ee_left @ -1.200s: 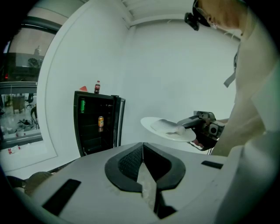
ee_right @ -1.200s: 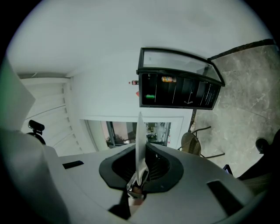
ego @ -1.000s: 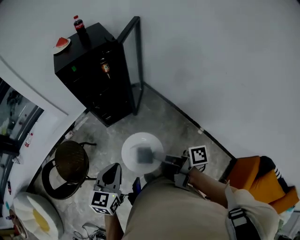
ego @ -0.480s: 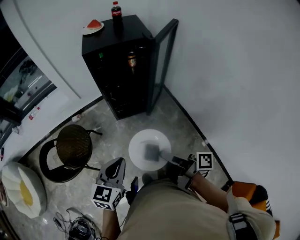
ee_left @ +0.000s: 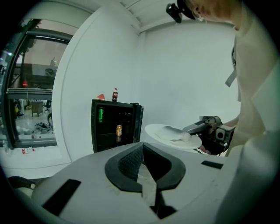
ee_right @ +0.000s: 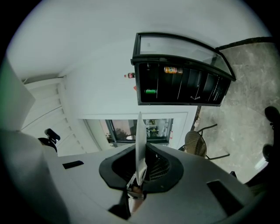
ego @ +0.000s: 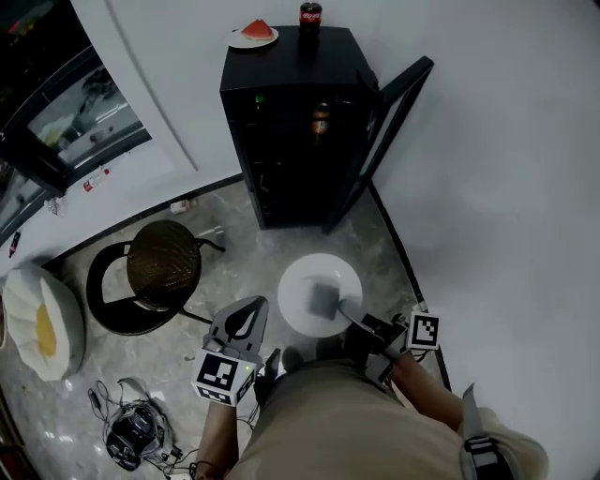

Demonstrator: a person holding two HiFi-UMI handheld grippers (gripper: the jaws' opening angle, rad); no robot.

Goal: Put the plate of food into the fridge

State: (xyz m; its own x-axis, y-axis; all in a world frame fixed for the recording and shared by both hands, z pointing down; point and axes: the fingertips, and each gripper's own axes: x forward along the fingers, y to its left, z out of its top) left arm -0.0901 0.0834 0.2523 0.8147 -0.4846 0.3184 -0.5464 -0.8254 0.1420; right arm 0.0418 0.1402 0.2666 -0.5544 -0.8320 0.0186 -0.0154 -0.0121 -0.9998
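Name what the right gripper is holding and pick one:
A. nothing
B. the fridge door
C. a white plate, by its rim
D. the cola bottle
C: in the right gripper view the right gripper is shut on the white plate, which shows edge-on between its jaws; the head view shows that plate carried in front of the person.

No word, brand or number can be read anywhere. The bottle, standing on top of the fridge far ahead of the fingers, wears a red label whose print is too small to make out. The can on a shelf inside has an orange wrap, equally illegible. The left gripper and right gripper each carry, behind the fingers, black-and-white square markers: patterns only, no letters or digits.
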